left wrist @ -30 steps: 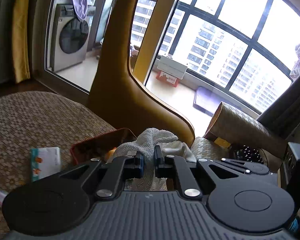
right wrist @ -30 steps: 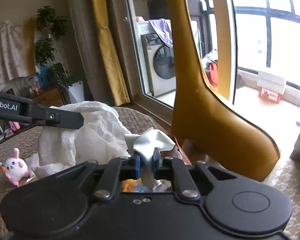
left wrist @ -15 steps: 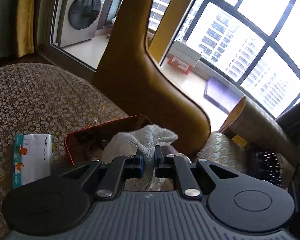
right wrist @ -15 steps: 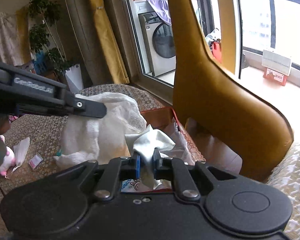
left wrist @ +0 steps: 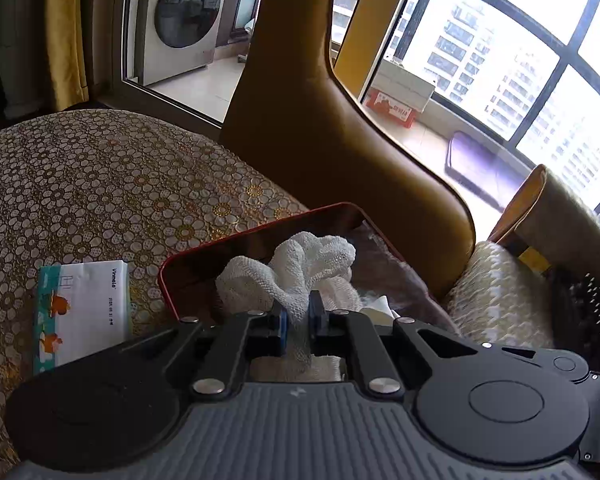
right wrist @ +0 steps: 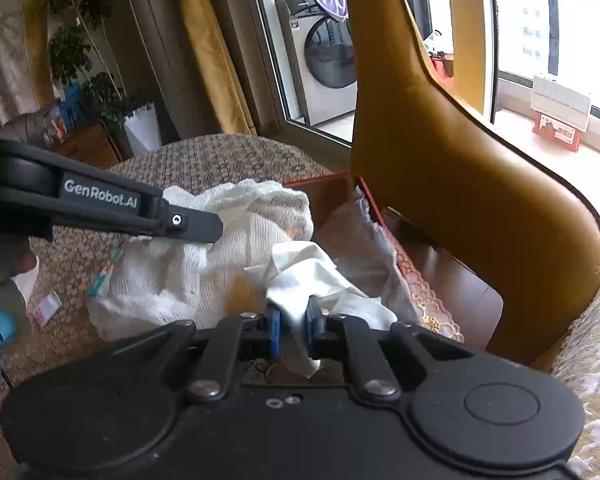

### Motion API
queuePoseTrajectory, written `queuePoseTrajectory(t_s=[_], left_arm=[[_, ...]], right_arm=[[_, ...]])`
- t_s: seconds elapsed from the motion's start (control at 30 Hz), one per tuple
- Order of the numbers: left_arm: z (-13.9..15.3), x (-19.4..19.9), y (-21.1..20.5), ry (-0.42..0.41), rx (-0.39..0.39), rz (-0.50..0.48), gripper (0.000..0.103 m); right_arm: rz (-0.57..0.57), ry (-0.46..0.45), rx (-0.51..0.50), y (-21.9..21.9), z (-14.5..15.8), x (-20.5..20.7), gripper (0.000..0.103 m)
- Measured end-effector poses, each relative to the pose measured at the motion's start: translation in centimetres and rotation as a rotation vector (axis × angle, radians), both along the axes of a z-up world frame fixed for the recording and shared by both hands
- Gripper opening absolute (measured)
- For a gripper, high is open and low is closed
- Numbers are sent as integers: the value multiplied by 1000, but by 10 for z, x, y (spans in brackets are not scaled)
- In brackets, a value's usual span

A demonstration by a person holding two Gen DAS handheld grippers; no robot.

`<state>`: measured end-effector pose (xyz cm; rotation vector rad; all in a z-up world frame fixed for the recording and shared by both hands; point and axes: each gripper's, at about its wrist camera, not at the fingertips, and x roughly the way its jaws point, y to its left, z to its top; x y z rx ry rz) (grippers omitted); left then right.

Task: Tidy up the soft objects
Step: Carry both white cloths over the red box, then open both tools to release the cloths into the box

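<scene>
Here the left tool (left wrist: 296, 320) is pinching a white waffle-weave towel (left wrist: 300, 264), whose bunched folds rise just past the tips at twelve o'clock and hang above the red tray (left wrist: 168, 280). At nine o'clock from that tool a tissue pack (left wrist: 82, 312) lies flat on the patterned tabletop (left wrist: 100, 184). The right tool (right wrist: 292, 326) is pressed onto a smoother white cloth (right wrist: 300, 272), which stands up at twelve o'clock. From there the towel (right wrist: 204, 272) spreads toward ten o'clock, the tray's far wall (right wrist: 324, 188) sits at twelve, and a mustard chair back (right wrist: 460, 184) rises at two o'clock.
</scene>
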<state>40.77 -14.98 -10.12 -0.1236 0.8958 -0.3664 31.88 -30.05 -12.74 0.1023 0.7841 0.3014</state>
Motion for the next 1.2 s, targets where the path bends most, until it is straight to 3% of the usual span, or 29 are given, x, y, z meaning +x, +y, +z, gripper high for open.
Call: queuePoseTrajectory(t_s=[0.17, 0.43, 0.5, 0.57, 0.63, 1.03, 1.2], left_arm=[[-9, 4, -2, 19, 36, -22, 10], [-9, 0, -3, 27, 38, -16, 13], [-7, -2, -1, 25, 28, -12, 21], [-4, -5, 1, 18, 22, -5, 51], [0, -10, 3, 2, 5, 1, 67], [43, -56, 31, -95, 23, 12, 67], [66, -87, 47, -140, 35, 17, 67]], right_arm=[[5, 12, -27, 5, -3, -2, 13], [9, 5, -47, 9, 0, -5, 24], [10, -4, -57, 11, 3, -8, 27], [13, -14, -69, 13, 6, -11, 33], [15, -20, -73, 14, 8, -13, 38], [-7, -67, -29, 8, 43, -40, 61], [-10, -97, -23, 12, 63, -62, 63]])
